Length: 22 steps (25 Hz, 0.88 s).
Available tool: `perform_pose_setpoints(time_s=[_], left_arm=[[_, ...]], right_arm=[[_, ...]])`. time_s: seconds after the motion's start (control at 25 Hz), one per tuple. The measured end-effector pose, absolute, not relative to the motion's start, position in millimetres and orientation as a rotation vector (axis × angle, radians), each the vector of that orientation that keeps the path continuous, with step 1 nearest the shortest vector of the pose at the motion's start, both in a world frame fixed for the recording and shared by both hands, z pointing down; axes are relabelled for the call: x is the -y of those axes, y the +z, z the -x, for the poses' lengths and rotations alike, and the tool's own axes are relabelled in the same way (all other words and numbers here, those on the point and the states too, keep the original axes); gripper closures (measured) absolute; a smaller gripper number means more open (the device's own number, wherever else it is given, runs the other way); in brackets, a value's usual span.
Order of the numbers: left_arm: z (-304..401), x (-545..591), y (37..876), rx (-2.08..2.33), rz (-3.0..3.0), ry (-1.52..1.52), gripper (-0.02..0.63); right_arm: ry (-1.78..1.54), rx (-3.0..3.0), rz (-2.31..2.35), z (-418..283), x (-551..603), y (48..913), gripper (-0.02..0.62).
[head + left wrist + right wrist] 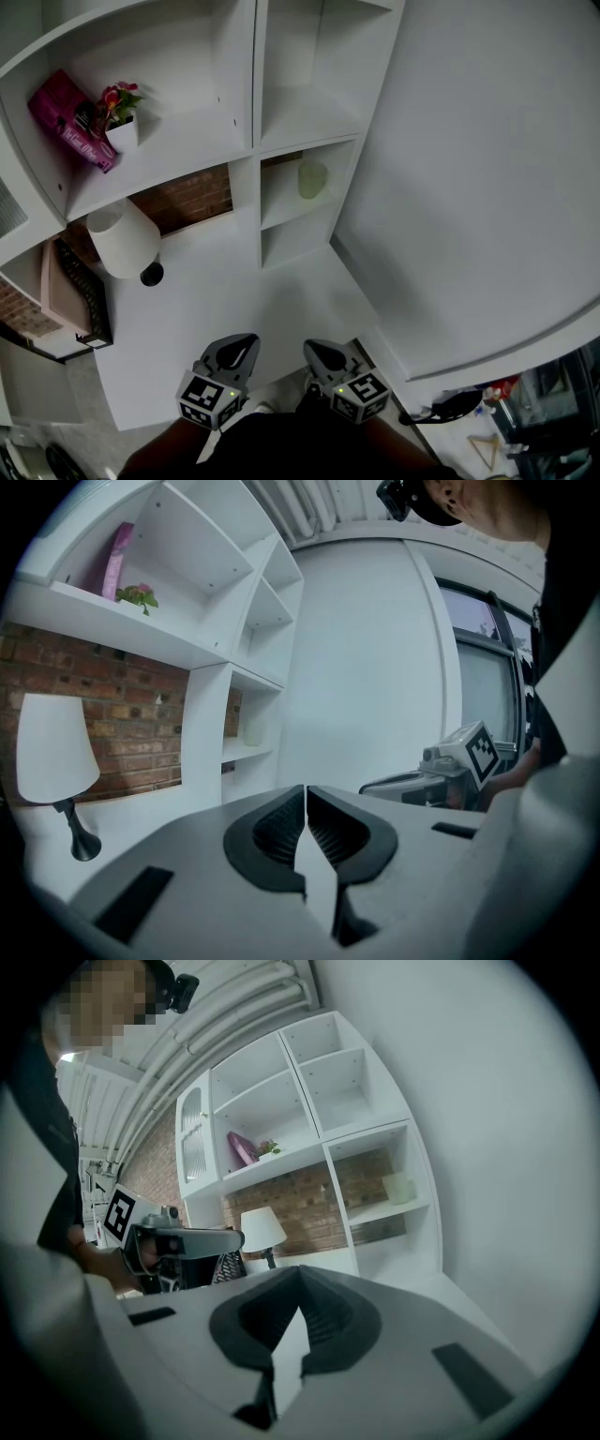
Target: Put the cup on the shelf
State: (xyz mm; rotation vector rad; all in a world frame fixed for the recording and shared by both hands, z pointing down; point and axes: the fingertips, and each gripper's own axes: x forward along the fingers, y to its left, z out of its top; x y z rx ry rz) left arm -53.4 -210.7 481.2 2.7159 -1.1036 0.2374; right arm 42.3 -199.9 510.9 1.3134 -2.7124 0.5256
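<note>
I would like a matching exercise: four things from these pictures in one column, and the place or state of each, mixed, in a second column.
1 cup
2 lamp
3 flower pot
4 left gripper

A on the white desk
B in a small right-hand compartment of the shelf
C beside the pink box, higher up
D jaws shut, empty

Pairs: 1-B, 2-A, 3-C, 4-D

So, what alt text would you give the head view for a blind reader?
From above: the left gripper and right gripper, both shut and empty, over a white desk. A white shelf unit holds a pale cup; a lamp stands left.
</note>
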Motion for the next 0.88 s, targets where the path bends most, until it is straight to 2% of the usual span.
perform_pose_setpoints(time_s=[0.88], left_arm=[[54.8, 209.2, 481.0, 1.096, -2.706, 0.224, 0.594]], right_arm=[[0.52, 2.73, -1.303, -39.1, 198.4, 511.7, 0.592]])
